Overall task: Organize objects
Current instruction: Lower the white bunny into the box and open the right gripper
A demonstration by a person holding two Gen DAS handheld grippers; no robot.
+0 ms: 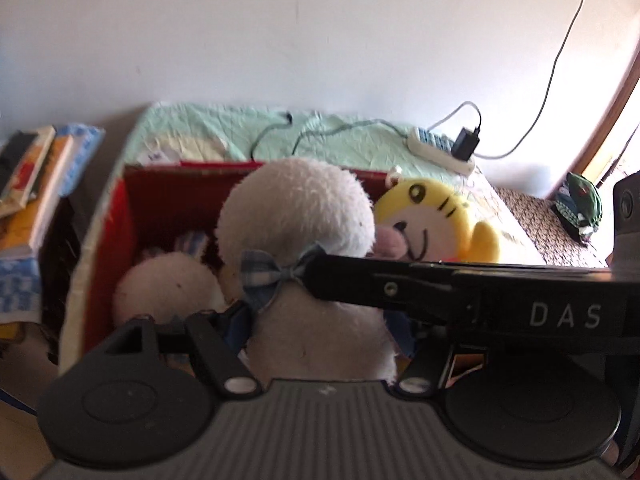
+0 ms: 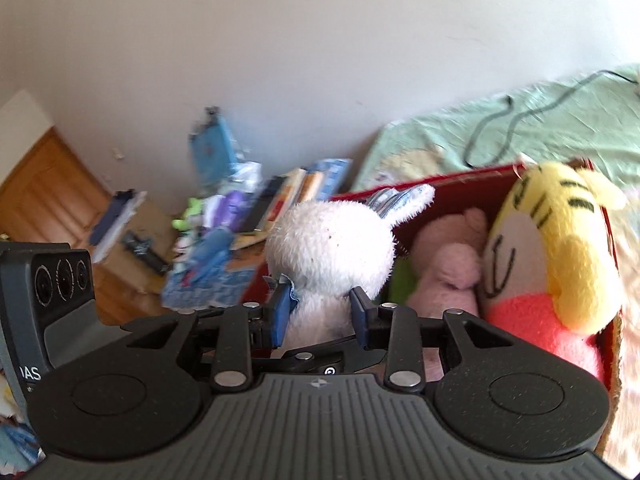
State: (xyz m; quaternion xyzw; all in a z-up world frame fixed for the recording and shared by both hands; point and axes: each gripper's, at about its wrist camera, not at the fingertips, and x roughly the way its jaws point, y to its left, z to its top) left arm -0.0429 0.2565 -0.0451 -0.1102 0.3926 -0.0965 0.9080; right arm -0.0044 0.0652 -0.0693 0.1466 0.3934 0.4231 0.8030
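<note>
A white plush rabbit (image 1: 296, 212) with a blue checked bow (image 1: 260, 280) hangs upright over the open red box (image 1: 192, 166). My right gripper (image 2: 320, 312) is shut on the rabbit (image 2: 332, 244) at the neck, its blue pads (image 2: 282, 312) pressing in from both sides. In the left wrist view it reaches in from the right (image 1: 316, 276). My left gripper (image 1: 320, 328) is open, fingers spread wide on either side of the rabbit's body. Its right finger is hidden. In the box sit a yellow tiger plush (image 2: 560, 248) and a pink plush (image 2: 448, 276).
The box stands on a bed with a pale green sheet (image 1: 240, 128). A power strip with a charger (image 1: 440, 148) and cables lies behind it. Stacked books (image 1: 36, 184) are at the left. Cluttered items (image 2: 224, 220) and a wooden door (image 2: 44, 184) are beyond.
</note>
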